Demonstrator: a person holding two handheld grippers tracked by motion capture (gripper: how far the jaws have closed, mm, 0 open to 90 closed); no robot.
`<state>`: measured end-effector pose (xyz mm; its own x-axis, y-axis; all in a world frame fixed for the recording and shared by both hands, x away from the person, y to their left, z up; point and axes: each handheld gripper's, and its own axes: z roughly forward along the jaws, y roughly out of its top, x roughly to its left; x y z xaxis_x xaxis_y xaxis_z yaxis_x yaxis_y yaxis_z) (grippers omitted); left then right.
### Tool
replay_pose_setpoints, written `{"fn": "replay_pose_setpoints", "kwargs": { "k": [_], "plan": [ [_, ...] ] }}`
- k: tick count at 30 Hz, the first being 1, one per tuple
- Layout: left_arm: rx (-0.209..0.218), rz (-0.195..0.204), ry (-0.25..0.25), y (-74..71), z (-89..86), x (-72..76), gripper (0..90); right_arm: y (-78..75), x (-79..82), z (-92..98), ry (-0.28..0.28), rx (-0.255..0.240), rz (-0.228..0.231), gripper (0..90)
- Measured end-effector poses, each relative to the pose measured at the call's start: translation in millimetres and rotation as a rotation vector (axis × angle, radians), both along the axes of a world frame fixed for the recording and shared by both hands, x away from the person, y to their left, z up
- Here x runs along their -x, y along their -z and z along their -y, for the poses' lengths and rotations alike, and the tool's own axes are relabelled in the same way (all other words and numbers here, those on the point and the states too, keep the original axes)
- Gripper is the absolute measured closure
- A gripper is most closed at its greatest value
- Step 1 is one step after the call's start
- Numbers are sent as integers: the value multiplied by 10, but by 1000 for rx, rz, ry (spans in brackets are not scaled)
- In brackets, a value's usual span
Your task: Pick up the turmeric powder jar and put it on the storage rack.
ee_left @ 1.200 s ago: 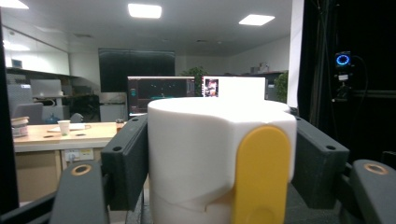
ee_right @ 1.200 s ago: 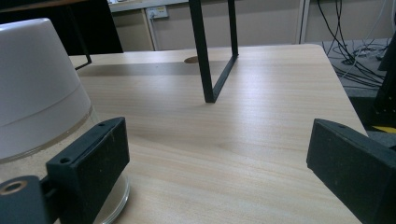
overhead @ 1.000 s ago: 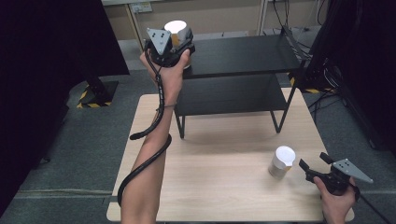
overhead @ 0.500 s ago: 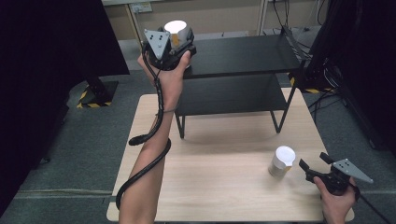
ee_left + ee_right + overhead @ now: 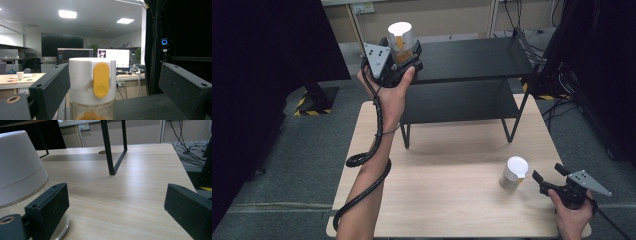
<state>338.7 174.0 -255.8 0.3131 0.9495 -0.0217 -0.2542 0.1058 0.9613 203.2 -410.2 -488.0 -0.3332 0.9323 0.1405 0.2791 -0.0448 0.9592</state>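
My left claw has just been opening around the jar at the shelf's left end. My right claw gapes beside a second jar near the desk's right edge.

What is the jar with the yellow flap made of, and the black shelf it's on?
The jar looks like clear glass or plastic, since orange powder shows through; its cap looks like smooth white plastic. The shelf seems matt black metal, judging by its thin legs.

A black two-tier shelf rack stands along the far edge of the wooden table; yellow-and-black hazard tape marks the floor off its far left corner
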Motion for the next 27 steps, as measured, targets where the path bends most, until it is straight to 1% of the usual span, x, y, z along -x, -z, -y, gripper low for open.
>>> {"fn": "replay_pose_setpoints", "kwargs": {
  "k": [3, 11, 15, 20, 23, 27],
  "plan": [
    [5, 4, 10, 61, -20, 55, 95, 0, 0, 1, 0, 0, 0, 60],
    [-7, 15, 26, 202, -63, 199, 94, -1, 1, -4, 1, 1, 0, 60],
    [-24, 21, 36, 270, -70, 263, 94, -1, 1, -4, 1, 2, 0, 60],
    [-32, 26, 53, 367, -79, 333, 94, 0, 2, -4, 1, 1, 0, 60],
    [-50, 32, 54, 436, -79, 374, 92, 0, 2, -5, 1, 2, 1, 60],
    [-48, 26, 61, 524, -91, 420, 92, -2, 0, -5, 0, 2, 0, 60]
  ]
}}
